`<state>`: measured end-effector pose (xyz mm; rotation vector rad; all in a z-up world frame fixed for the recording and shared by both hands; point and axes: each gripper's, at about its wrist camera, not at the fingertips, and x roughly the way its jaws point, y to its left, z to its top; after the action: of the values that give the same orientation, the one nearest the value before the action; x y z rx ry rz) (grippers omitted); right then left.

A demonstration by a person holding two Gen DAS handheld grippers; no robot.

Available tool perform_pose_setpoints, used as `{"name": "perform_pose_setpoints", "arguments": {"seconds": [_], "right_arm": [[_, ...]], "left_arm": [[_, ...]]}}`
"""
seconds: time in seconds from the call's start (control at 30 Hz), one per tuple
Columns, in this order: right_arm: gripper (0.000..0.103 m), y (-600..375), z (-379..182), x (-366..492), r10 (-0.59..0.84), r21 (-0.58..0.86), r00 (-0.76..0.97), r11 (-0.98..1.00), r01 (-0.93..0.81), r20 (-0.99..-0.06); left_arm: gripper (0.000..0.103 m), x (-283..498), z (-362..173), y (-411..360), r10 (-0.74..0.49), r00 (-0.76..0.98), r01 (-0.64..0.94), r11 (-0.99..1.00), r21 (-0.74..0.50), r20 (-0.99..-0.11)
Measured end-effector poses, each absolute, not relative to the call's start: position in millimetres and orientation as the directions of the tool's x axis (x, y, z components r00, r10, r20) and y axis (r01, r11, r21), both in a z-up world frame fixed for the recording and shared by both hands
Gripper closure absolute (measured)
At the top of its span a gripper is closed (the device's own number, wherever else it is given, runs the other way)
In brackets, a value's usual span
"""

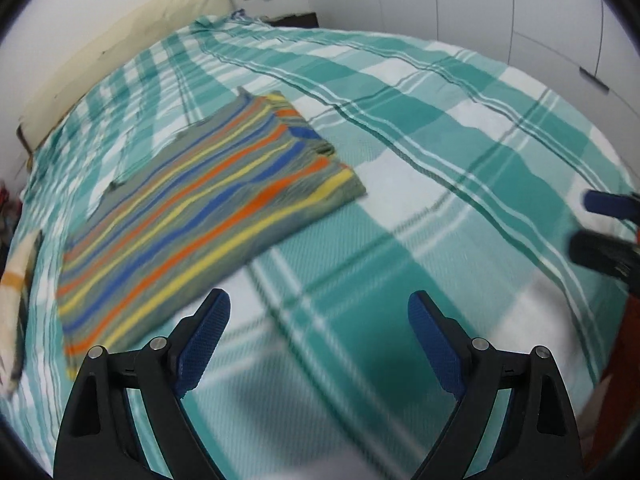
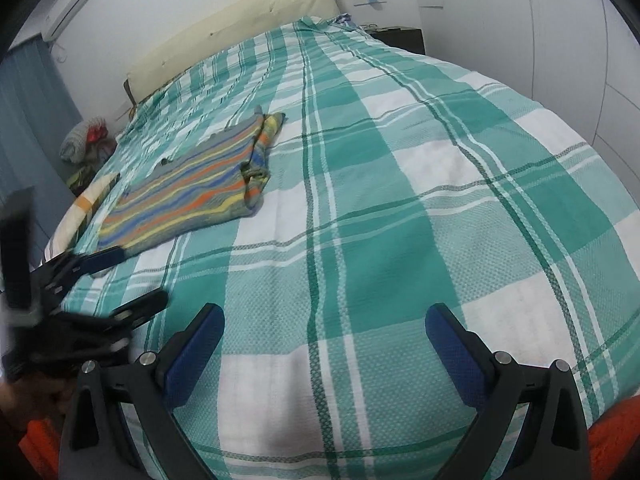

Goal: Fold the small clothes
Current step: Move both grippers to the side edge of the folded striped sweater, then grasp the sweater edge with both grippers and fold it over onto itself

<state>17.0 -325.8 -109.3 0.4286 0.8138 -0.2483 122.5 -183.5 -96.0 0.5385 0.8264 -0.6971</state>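
Observation:
A folded striped garment (image 1: pixel 208 200) in grey, orange, yellow and blue lies flat on the green and white checked bedspread (image 1: pixel 460 160). My left gripper (image 1: pixel 320 312) hovers open over bare bedspread just in front of the garment's near edge, nothing between its fingers. In the right wrist view the garment (image 2: pixel 192 196) lies further off to the left, and the left gripper (image 2: pixel 116 276) appears at the left edge with its jaws apart. My right gripper (image 2: pixel 324 328) stands open above the bedspread (image 2: pixel 400 200), empty. In the left wrist view the right gripper (image 1: pixel 600 220) shows at the right edge.
A cream headboard (image 2: pixel 240 28) runs along the far end of the bed. A white and orange cloth (image 1: pixel 16 280) lies at the bed's left edge. A heap of clothes (image 2: pixel 84 140) sits beside the bed. White wardrobe doors (image 2: pixel 580 40) stand on the right. Something orange (image 2: pixel 616 440) lies below the near edge.

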Motion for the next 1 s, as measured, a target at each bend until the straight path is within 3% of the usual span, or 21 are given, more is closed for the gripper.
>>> {"name": "perform_pose_setpoints", "arguments": {"seconds": [0.33,0.4,0.47,0.5,0.6,0.77,0.8,0.87,1.0], "right_arm": [[0.003,-362.2,-100.8,12.5,-0.048,0.348,0.694,0.839,0.419,-0.718],[0.003,-365.7,-94.5,16.1,-0.041,0.338,0.697,0.853,0.398,-0.715],[0.003,-371.0,-86.2,25.3,-0.019,0.336,0.705,0.87,0.361,-0.709],[0.003,-375.7,-78.5,35.9,0.003,0.331,0.713,0.887,0.321,-0.701],[0.003,-393.7,-59.3,76.9,0.093,0.351,0.735,0.914,0.205,-0.671],[0.004,-412.6,-70.2,205.2,0.333,0.478,0.649,0.877,0.054,-0.684],[0.005,-409.3,-79.0,230.8,0.364,0.493,0.621,0.869,0.041,-0.694],[0.018,-401.8,-106.4,291.3,0.429,0.54,0.541,0.84,0.058,-0.724],[0.027,-390.7,-153.1,368.7,0.473,0.591,0.459,0.792,0.152,-0.752]], "left_arm": [[0.011,175.6,-135.8,-255.4,-0.324,0.471,0.782,0.584,0.218,-0.821],[0.028,184.8,-136.6,-257.5,-0.377,0.435,0.787,0.6,0.142,-0.818],[0.086,194.1,-136.4,-255.4,-0.384,0.439,0.762,0.638,0.11,-0.812],[0.092,198.4,-135.4,-254.3,-0.378,0.452,0.742,0.663,0.105,-0.808],[0.094,200.1,-125.4,-241.6,-0.441,0.43,0.718,0.696,0.002,-0.788],[0.094,192.0,-120.0,-228.0,-0.49,0.42,0.722,0.69,-0.046,-0.764],[0.094,195.6,-121.0,-228.2,-0.496,0.412,0.718,0.693,-0.062,-0.765],[0.094,199.1,-120.7,-227.4,-0.506,0.401,0.714,0.695,-0.086,-0.763],[0.094,195.1,-116.6,-225.0,-0.528,0.4,0.722,0.685,-0.097,-0.749]]}}
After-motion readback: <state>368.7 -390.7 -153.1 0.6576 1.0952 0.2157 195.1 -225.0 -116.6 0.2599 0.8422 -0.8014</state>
